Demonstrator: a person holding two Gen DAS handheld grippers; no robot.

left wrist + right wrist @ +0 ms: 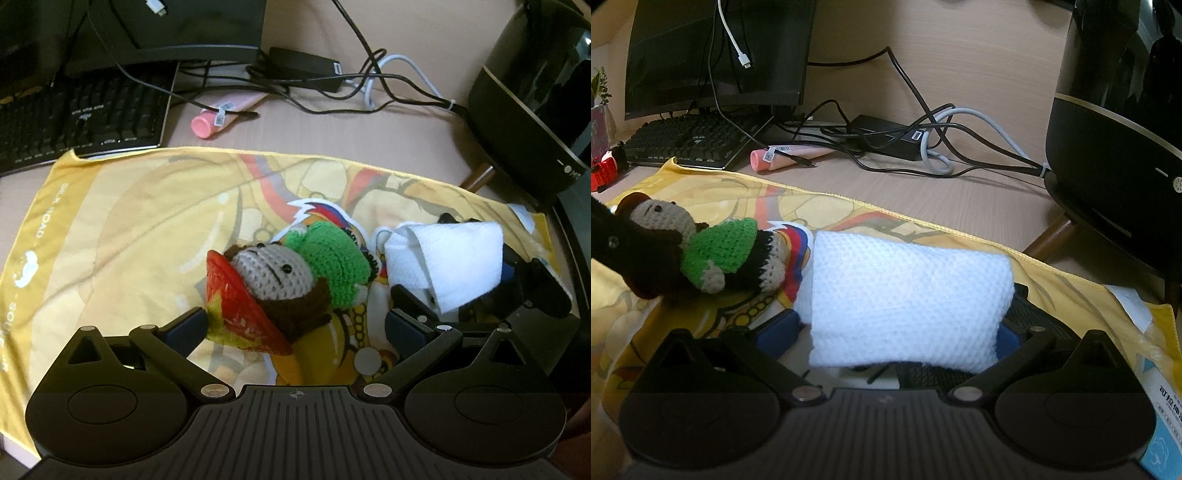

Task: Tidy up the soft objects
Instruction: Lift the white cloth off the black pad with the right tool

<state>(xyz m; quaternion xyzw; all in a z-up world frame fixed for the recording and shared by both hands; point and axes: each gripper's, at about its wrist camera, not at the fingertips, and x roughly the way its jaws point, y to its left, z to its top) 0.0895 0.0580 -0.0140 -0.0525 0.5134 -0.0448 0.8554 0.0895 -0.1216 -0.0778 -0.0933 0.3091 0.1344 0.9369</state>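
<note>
Item 1: crocheted doll with green top and red hat [280, 280], centre frame on yellow printed cloth [110, 229], between my left gripper's [295, 325] spread jaws. Item 2: folded white waffle-textured towel [908, 299], grasped by my right gripper [897, 332].

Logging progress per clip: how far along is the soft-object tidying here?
Midway. Done: the crocheted doll in the green top lies on the yellow printed cloth. In hand: the right gripper holds the folded white waffle-weave towel. The left gripper is open around the doll. Left: setting the towel down.
</note>
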